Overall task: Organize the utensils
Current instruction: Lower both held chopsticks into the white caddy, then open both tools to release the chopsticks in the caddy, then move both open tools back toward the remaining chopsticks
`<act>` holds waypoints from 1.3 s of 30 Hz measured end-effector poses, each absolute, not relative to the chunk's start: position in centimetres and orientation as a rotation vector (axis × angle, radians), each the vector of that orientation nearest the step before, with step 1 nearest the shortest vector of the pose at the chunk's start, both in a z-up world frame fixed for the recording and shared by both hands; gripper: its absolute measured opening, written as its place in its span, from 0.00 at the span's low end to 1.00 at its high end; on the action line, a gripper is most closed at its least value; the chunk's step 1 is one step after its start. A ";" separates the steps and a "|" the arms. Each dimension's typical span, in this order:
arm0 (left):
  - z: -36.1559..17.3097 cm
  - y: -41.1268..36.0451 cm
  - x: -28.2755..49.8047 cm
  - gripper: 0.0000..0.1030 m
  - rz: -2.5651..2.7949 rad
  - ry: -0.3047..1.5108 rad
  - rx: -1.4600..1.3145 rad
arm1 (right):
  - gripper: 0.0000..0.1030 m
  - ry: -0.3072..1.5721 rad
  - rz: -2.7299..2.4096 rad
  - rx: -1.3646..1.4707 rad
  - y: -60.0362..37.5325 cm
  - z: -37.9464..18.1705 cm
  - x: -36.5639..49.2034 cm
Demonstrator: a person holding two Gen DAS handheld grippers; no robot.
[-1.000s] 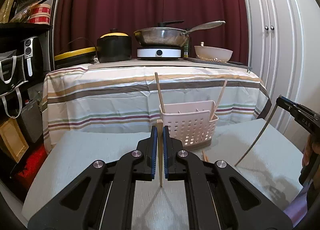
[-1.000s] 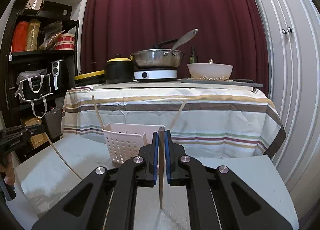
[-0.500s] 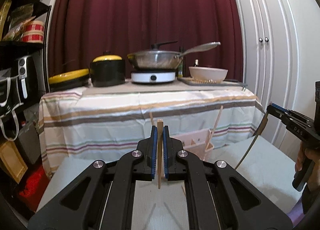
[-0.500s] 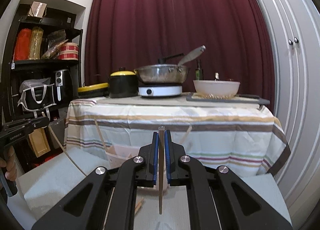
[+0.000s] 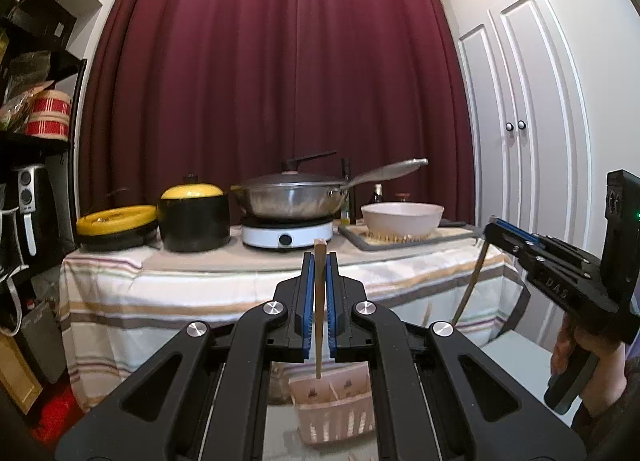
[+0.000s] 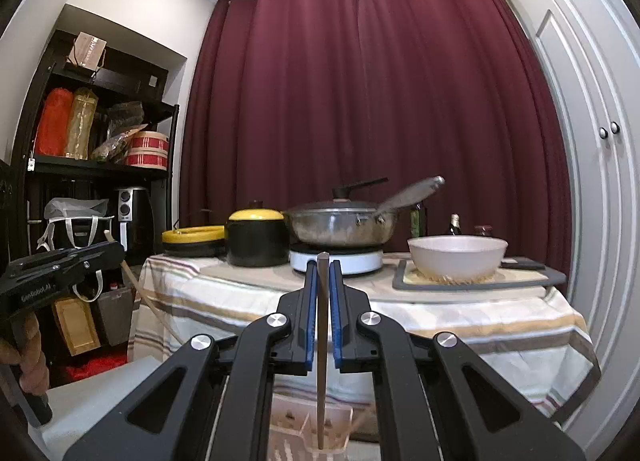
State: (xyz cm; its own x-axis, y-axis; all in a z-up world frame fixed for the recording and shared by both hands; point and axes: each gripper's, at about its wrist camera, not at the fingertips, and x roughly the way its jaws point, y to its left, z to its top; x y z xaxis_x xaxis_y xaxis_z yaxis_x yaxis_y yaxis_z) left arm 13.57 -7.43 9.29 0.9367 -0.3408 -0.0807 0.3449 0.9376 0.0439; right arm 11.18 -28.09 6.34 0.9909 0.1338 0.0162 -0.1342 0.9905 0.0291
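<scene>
Each gripper [image 5: 319,297] [image 6: 323,301] clamped on an upright chopstick [image 5: 319,313] [image 6: 321,341] (pads pressing both sides)

Basket [image 5: 332,409] base hidden (behind tongs)

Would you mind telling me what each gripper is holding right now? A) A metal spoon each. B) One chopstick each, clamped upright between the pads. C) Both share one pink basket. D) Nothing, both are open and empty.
B: the left gripper is shut on an upright chopstick, and the right gripper likewise clamps its own chopstick, above the pink basket.
</scene>
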 end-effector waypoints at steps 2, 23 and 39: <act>9.1 -8.1 14.5 0.06 -0.353 0.077 0.058 | 0.07 -0.026 0.134 0.024 -28.0 6.4 12.2; 1.5 -8.9 20.9 0.10 -0.353 0.288 0.064 | 0.10 0.168 0.141 0.102 -28.7 -2.5 19.4; 0.8 -7.6 15.0 0.66 -0.322 0.268 0.053 | 0.54 0.140 0.102 0.074 -28.8 -1.4 11.4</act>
